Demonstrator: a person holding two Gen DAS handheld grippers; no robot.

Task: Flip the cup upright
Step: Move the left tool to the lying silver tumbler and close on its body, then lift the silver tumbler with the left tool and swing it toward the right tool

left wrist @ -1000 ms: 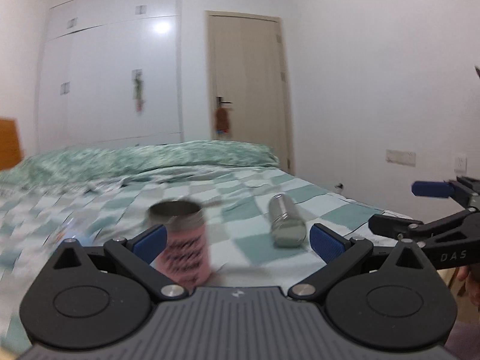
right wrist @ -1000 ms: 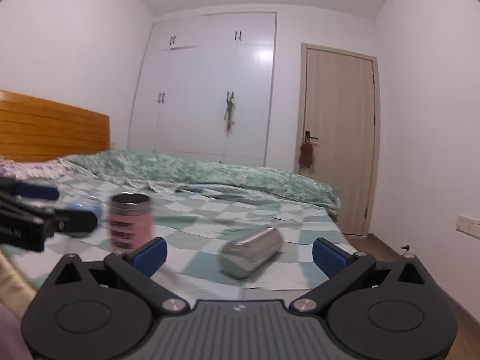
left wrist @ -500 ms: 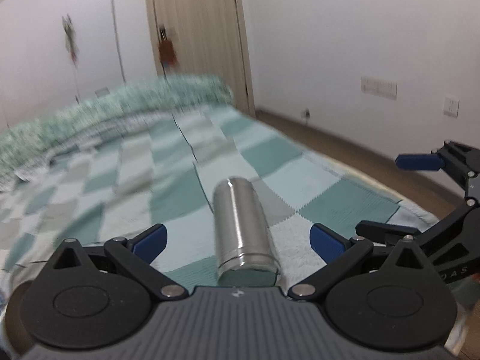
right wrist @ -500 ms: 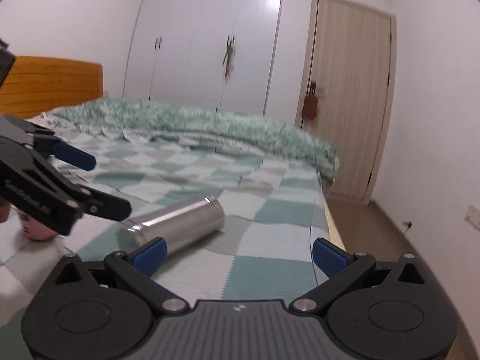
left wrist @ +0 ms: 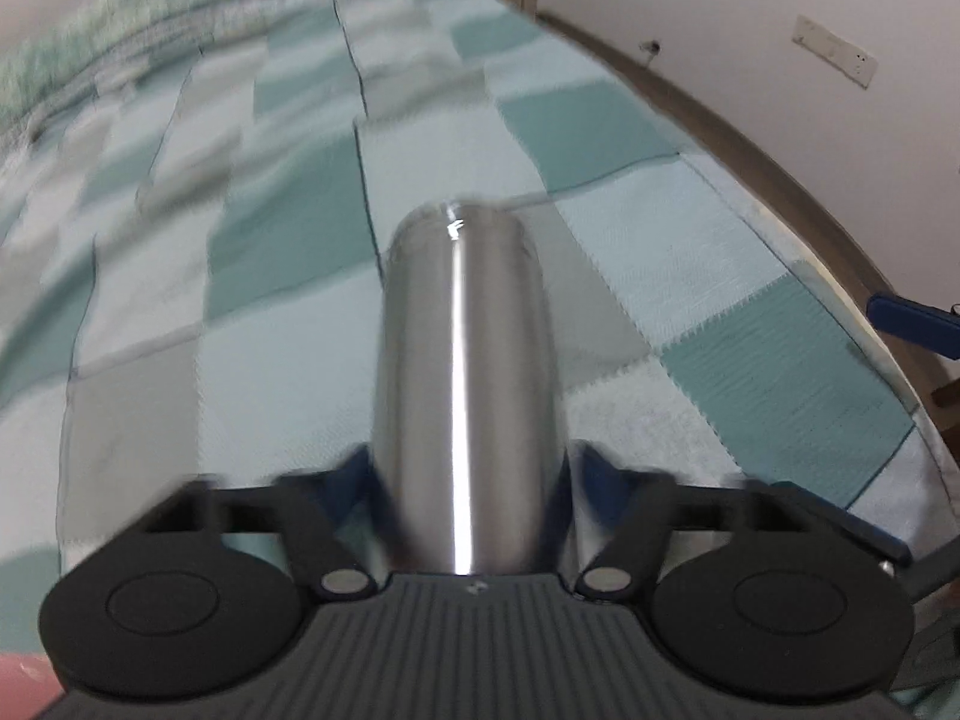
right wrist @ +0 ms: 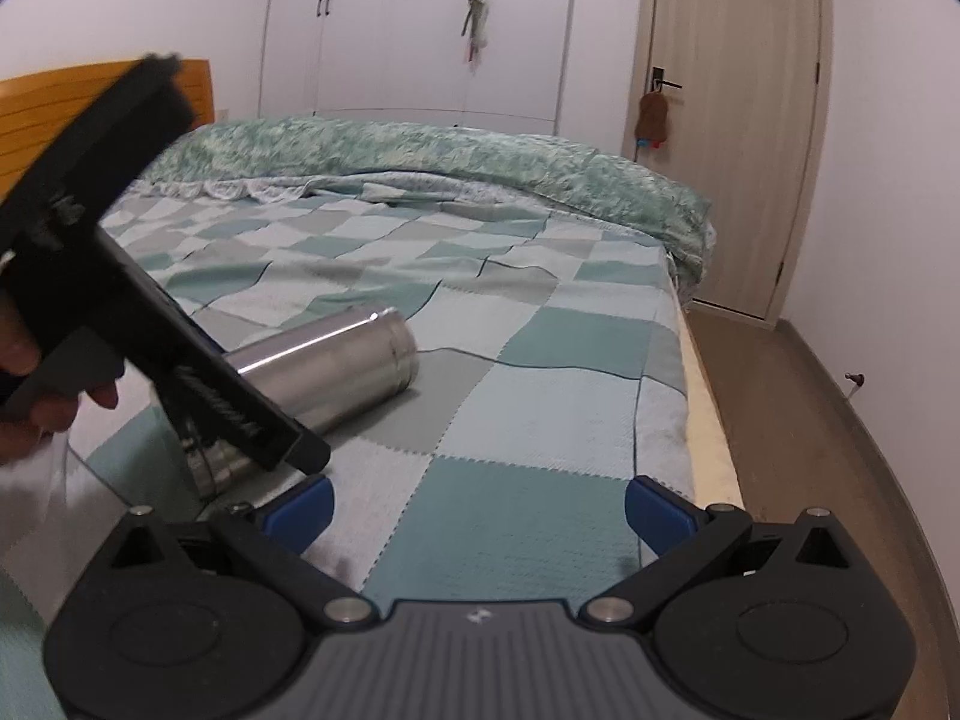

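A steel cup (left wrist: pixel 468 372) lies on its side on the checked bed cover (left wrist: pixel 630 138), pointing away from me. My left gripper (left wrist: pixel 468 480) has its blue fingers tight against both sides of the cup's near end. In the right wrist view the cup (right wrist: pixel 336 366) lies at the left, its near end hidden behind the left gripper's black body (right wrist: pixel 150 324). My right gripper (right wrist: pixel 477 510) is open and empty, low over the cover to the right of the cup.
A pink cup's edge (left wrist: pixel 24 684) shows at the bottom left. The bed's right edge (right wrist: pixel 702 420) drops to a wooden floor (right wrist: pixel 798 420). A rumpled green duvet (right wrist: pixel 420 150), a wardrobe and a door (right wrist: pixel 732 120) stand at the back.
My left gripper moved forward and down over the steel cup and its fingers closed in from wide open onto the cup's sides. The right gripper tilted down a little.
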